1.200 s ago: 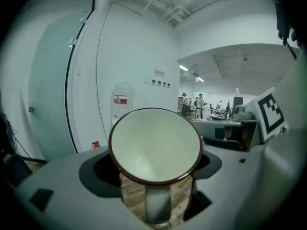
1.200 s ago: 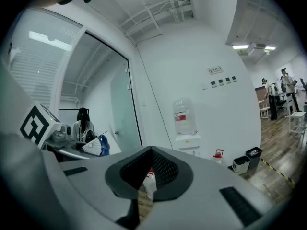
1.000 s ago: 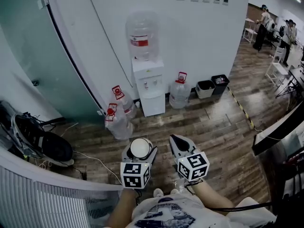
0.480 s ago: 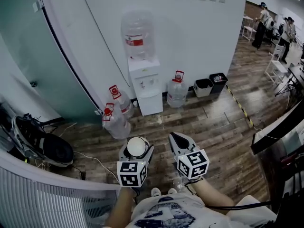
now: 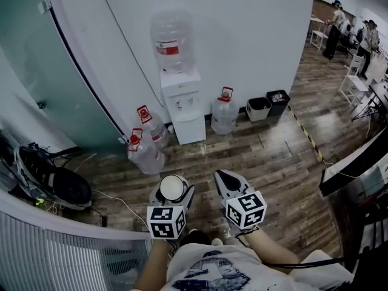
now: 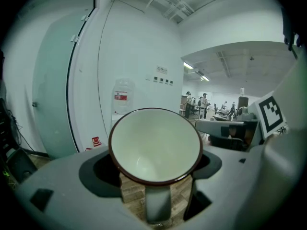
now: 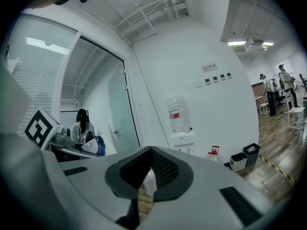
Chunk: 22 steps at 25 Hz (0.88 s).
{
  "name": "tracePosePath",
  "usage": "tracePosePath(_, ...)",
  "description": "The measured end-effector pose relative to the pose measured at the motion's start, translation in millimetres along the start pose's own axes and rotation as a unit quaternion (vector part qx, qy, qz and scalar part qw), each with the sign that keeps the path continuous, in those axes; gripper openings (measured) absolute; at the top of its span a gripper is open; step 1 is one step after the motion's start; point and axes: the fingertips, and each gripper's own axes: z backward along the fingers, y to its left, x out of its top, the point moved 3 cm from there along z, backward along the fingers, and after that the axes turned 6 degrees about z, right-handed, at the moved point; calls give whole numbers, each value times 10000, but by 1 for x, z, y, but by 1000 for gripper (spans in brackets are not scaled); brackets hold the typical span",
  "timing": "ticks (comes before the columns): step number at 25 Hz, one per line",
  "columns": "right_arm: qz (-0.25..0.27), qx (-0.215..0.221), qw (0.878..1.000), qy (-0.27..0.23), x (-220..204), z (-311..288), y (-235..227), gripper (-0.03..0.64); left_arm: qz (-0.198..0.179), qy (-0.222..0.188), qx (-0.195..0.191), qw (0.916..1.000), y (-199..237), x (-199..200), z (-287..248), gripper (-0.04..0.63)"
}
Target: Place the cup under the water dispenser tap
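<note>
Left gripper pinches a cup between its two jaws, one on each side of the cup's wall. The cup is pale inside with a dark rim, it looks empty, and its handle points back toward us. In the head view the cup's open mouth faces up, so we judge it to be roughly upright. The right gripper rides just beside it, jaws drawn in to a narrow slit with nothing between them. The water dispenser is a white cabinet with a large clear bottle upended on top. It stands against the white wall straight ahead of the cup and a little to the right, well apart from it across bare wooden floor. Its taps sit on the front face that looks toward us, too small to tell apart. Spare bottles stand on the floor to the dispenser's left and another to its right, beside two dark bins. We judge that the cup has to travel forward along its present line and arrive low, under the taps. The left gripper already lines up best with the dispenser, and the right one has no part yet.
</note>
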Motion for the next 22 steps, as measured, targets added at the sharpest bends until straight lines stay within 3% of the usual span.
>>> tracePosePath(9, -41, 11, 10000, 12, 1, -32, -23, 21, -13, -1, -24, 10000, 11, 15, -37, 440)
tracePosePath(22, -77, -11, 9998, 176, 16, -135, -65, 21, 43, 62, -49, 10000, 69, 68, -124, 440)
